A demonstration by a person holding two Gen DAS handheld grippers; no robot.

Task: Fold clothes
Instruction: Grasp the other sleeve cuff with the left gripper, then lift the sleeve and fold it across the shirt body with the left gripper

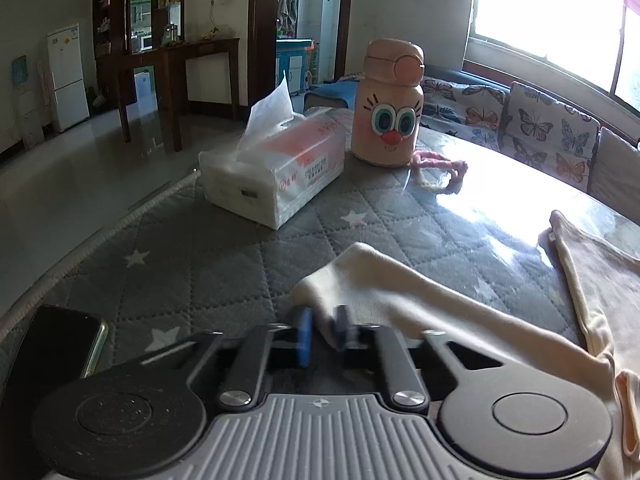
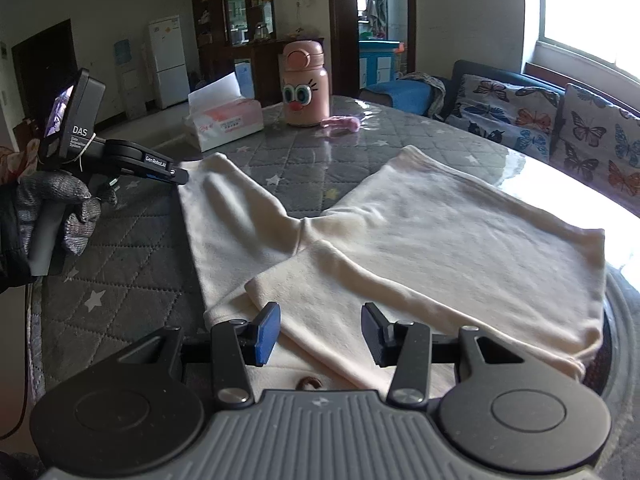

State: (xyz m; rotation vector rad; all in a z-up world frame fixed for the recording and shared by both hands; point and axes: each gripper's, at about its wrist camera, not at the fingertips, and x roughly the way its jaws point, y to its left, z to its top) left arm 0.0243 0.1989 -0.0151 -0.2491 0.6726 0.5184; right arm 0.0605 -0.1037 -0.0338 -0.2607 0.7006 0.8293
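Cream garment [image 1: 404, 300] is lying on the quilted grey table cover [image 1: 192, 264], nearer than the tissue pack [image 1: 276, 168]; left gripper [image 1: 322, 334] is pinching its sleeve end. Right wrist view: right gripper [image 2: 318, 334] is hovering spread over the garment's folded near edge, nearer than the tissue pack, pads touching nothing.

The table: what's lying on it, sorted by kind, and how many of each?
Cream garment: 1
Tissue pack: 1
Pink bottle with cartoon face: 1
Pink cord: 1
Phone: 1
Total: 5
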